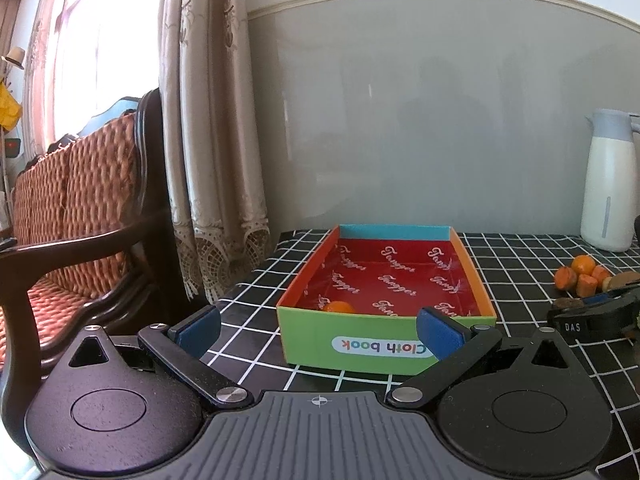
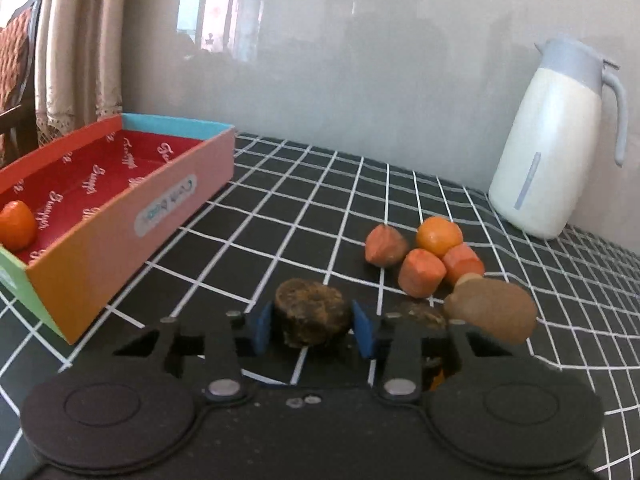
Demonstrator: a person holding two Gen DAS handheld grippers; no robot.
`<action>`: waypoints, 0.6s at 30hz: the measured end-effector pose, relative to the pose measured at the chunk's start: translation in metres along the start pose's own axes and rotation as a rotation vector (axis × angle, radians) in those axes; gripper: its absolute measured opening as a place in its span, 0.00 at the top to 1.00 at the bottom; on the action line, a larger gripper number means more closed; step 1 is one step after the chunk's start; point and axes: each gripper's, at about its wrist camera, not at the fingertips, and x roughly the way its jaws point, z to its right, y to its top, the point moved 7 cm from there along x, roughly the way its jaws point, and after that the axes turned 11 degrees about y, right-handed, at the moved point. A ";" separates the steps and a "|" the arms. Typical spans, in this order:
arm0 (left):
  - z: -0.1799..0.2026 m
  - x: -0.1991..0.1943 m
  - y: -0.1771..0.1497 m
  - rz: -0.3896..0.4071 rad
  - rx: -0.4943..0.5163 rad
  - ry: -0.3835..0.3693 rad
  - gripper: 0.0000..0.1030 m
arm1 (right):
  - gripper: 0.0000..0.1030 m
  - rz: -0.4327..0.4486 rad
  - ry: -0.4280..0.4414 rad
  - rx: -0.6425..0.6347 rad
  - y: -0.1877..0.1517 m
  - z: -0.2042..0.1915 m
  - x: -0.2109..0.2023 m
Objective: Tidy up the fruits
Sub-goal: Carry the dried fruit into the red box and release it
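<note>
The right gripper [image 2: 312, 326] has its blue fingers [image 2: 262, 326] pressed on a dark brown fruit [image 2: 312, 312] on the bench [image 2: 280, 208]. The left gripper [image 1: 318, 330] gapes empty before the box [image 1: 384, 346], one orange fruit [image 1: 338, 306] in its near corner; more fruit [image 2: 424, 258] clusters beside the jug [image 2: 548, 160], towards the far edge.

Table [image 2: 304, 216]: box [image 2: 168, 196] at left holding one orange [image 2: 16, 224]; loose fruit cluster [image 2: 424, 260] to its right; jug [image 2: 556, 152] behind cluster by the wall; armchair [image 1: 80, 208] left of table.
</note>
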 end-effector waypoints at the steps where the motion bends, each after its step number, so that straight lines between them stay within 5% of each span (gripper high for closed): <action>1: -0.001 0.000 0.000 0.001 -0.003 0.000 0.00 | 0.61 0.006 0.003 -0.005 0.001 -0.002 -0.002; 18: -0.028 0.011 -0.010 -0.033 -0.014 0.061 0.00 | 0.61 0.128 0.102 -0.071 0.020 -0.060 -0.053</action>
